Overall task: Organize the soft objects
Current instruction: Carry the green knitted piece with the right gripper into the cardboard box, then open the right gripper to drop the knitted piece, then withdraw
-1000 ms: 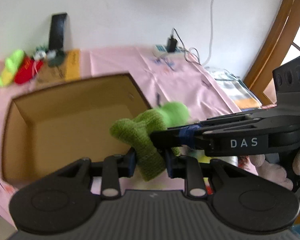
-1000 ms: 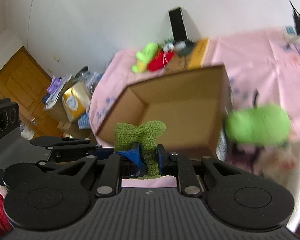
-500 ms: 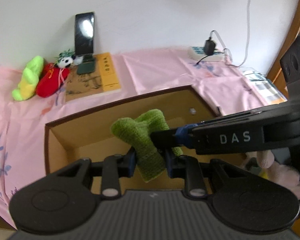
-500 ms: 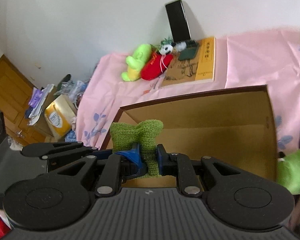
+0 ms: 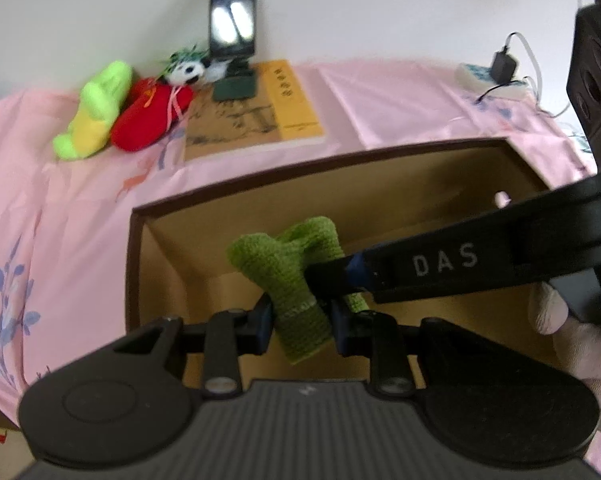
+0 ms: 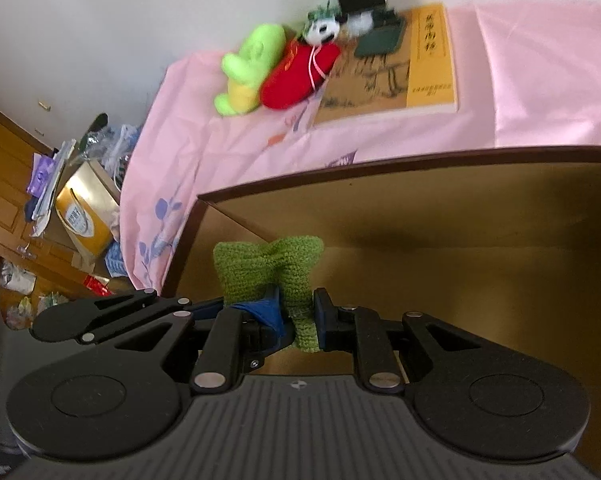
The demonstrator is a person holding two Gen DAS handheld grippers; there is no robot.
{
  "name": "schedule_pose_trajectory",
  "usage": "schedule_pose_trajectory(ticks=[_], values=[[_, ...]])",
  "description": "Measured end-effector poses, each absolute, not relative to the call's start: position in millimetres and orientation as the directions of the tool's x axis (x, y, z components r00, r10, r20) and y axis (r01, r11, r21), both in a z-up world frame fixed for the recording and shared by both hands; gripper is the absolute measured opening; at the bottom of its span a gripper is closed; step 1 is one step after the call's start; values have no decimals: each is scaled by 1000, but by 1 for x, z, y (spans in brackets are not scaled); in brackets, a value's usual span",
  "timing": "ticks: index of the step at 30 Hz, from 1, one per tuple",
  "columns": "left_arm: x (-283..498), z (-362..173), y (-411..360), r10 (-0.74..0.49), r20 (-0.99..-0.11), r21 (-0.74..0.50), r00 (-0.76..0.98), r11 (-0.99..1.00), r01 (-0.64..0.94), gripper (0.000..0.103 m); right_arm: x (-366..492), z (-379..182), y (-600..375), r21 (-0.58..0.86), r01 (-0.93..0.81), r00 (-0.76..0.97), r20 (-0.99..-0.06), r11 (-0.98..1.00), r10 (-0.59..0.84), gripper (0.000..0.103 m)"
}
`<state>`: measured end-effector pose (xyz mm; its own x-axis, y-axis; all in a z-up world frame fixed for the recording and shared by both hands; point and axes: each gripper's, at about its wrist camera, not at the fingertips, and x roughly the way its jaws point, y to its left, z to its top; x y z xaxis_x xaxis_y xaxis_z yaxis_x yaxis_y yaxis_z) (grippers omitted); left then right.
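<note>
A green knitted piece (image 5: 288,276) is clamped between both grippers at the centre of each frame, held over the open cardboard box (image 5: 380,184) that fills the lower half. The left gripper (image 5: 300,322) is closed on its lower stem, and the right gripper (image 6: 296,316) is pinched on the same piece. On the pink tablecloth (image 5: 80,208), in the upper left, a lime-green plush (image 5: 92,112), a red plush (image 5: 148,118) and a small panda toy (image 5: 188,72) are seen beside a yellow book (image 5: 256,112).
</note>
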<state>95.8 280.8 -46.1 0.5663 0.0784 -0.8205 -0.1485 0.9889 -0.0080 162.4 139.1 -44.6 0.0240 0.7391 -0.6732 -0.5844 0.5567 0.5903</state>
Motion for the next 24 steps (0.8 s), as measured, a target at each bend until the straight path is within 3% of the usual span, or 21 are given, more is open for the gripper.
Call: schedule_pose_trajectory(ticks=[6, 15, 17, 24], values=[[93, -61, 295, 133, -822, 10, 554, 976, -219, 33, 173, -65, 159, 627, -563, -43, -673, 538, 739, 0], [80, -55, 288, 210, -760, 86, 615, 970, -225, 53, 181, -92, 175, 674, -501, -75, -659, 543, 748, 0], [76, -52, 288, 205, -738, 72, 643, 971, -227, 59, 182, -96, 176, 689, -480, -74, -648, 543, 758, 0], [70, -51, 286, 193, -716, 53, 671, 973, -224, 68, 189, -106, 170, 727, -408, -54, -624, 553, 780, 1]])
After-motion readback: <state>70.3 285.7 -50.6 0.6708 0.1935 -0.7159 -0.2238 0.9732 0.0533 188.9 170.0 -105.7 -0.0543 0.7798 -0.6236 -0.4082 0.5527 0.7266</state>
